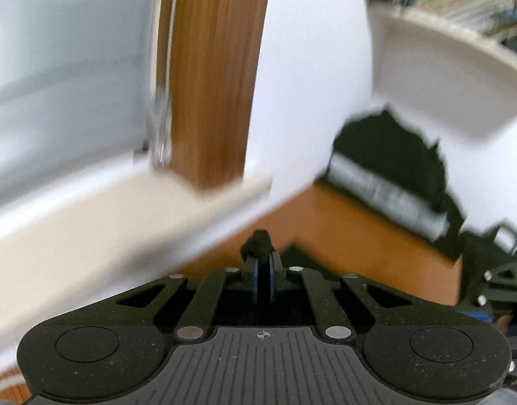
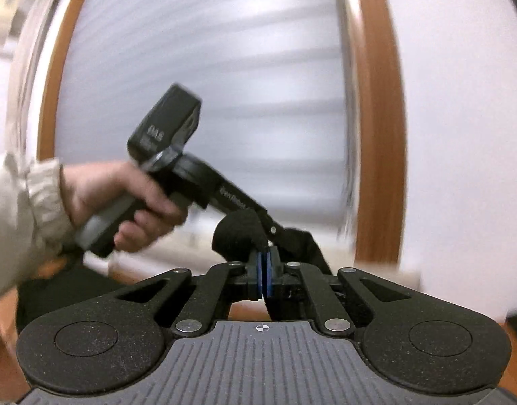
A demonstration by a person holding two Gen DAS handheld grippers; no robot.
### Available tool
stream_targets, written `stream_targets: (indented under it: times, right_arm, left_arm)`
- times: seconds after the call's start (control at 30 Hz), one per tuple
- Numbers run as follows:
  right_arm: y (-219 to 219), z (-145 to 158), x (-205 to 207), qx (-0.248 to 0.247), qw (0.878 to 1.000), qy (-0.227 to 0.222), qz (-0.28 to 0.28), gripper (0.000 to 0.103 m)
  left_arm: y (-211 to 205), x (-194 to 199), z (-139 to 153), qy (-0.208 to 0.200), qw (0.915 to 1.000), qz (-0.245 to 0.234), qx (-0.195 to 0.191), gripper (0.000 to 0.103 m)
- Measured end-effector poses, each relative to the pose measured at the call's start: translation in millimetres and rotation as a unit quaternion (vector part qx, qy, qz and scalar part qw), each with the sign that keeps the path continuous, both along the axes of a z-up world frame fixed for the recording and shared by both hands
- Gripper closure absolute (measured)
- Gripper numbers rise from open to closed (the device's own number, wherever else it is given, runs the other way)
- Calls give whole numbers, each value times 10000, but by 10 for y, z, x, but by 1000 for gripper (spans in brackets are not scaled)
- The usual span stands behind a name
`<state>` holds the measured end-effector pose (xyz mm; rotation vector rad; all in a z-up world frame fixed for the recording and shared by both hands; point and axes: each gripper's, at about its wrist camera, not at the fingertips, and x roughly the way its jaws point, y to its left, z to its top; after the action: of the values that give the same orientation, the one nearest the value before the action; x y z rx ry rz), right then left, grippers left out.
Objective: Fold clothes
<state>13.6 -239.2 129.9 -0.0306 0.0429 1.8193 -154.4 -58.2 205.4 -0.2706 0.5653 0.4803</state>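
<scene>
Early stage: both hand-held grippers clamped on the black garment [image 2: 238, 233], lifted off the tabletop [image 1: 359, 236]. Left hand-held gripper [image 1: 263, 263] pinches a bunched bit, right hand-held gripper [image 2: 263, 263] likewise. No fold visible yet.

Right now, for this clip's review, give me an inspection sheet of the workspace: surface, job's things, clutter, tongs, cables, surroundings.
Surface: orange-brown tabletop, bare where visible.
Job's things: black garment, a bunched bit pinched in each pair of tongs; in the left wrist view a black fabric mass with a grey band lies on the table, link to the garment unclear.
Clutter: nothing seen for certain; picture blurred.
Tongs: left tongs shut on black fabric; right tongs shut on black fabric; the person's hand holds the left tool.
Cables: nothing seen.
Surroundings: white blinds, wooden frame, shelf with books.
</scene>
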Motion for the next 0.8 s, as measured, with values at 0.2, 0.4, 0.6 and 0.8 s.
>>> stream_targets:
  times: [0.2, 0.4, 0.6, 0.8]
  right_arm:
    - [58, 862, 6, 578, 9966, 496, 315, 99]
    - [124, 1427, -449, 943, 9912, 442, 823, 99]
    - [198, 1559, -1057, 931, 9844, 364, 1450, 99]
    - [336, 1329, -1662, 486, 9787, 203, 1983, 99]
  left_arm:
    - [-175, -87, 1005, -434, 9972, 274, 537, 97]
    - [-395, -651, 1656, -725, 9907, 653, 945, 97]
    - [-449, -1410, 1788, -798, 9857, 1079, 1021, 97]
    - [-282, -2230, 1393, -687, 9839, 1488, 718, 97]
